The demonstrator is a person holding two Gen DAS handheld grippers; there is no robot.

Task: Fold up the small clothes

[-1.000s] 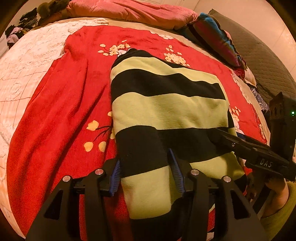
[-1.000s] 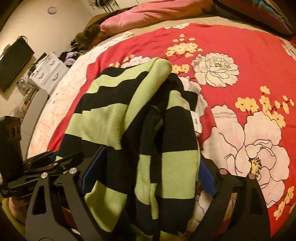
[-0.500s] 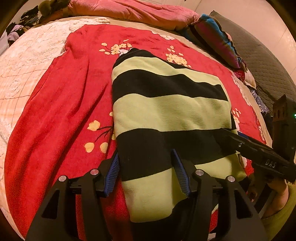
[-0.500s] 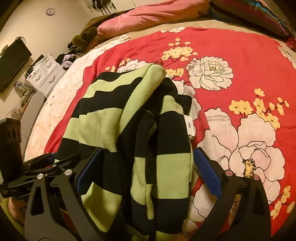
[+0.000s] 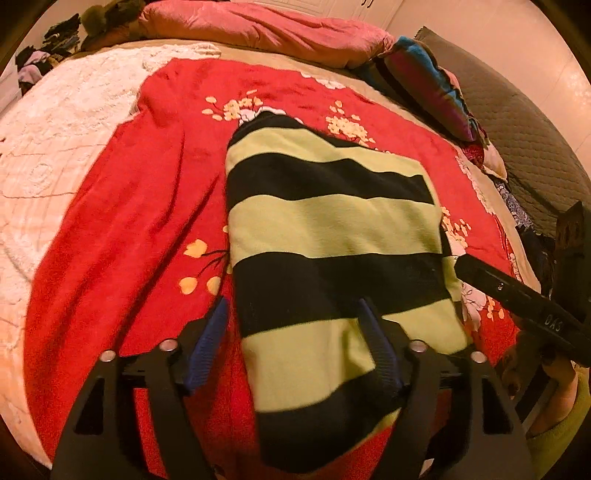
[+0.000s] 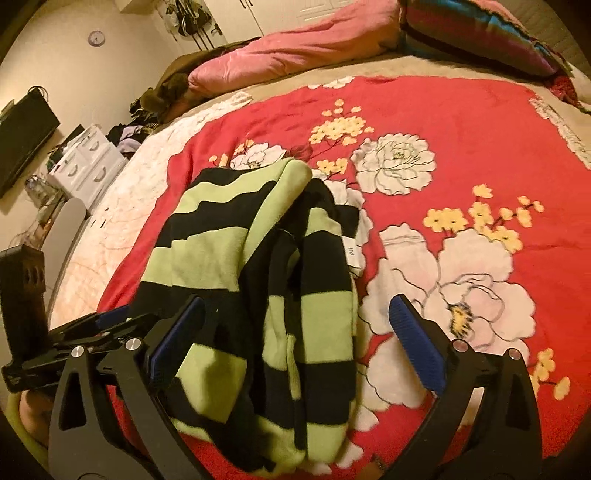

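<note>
Now both my left gripper (image 5: 291, 339) and right gripper (image 6: 295, 339) have spread wide and let go of the striped sweater (image 5: 332, 236), leaving this fold resting on the bed's red blanket (image 5: 129, 221).

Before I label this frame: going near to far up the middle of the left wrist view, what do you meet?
left gripper → striped garment → red floral blanket → pink pillow

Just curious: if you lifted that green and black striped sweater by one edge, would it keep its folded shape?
Probably not. The striped sweater looks soft; its layers sag and bunch, so it would likely droop. It seems light, and may drag on the fuzzy red blanket.
</note>
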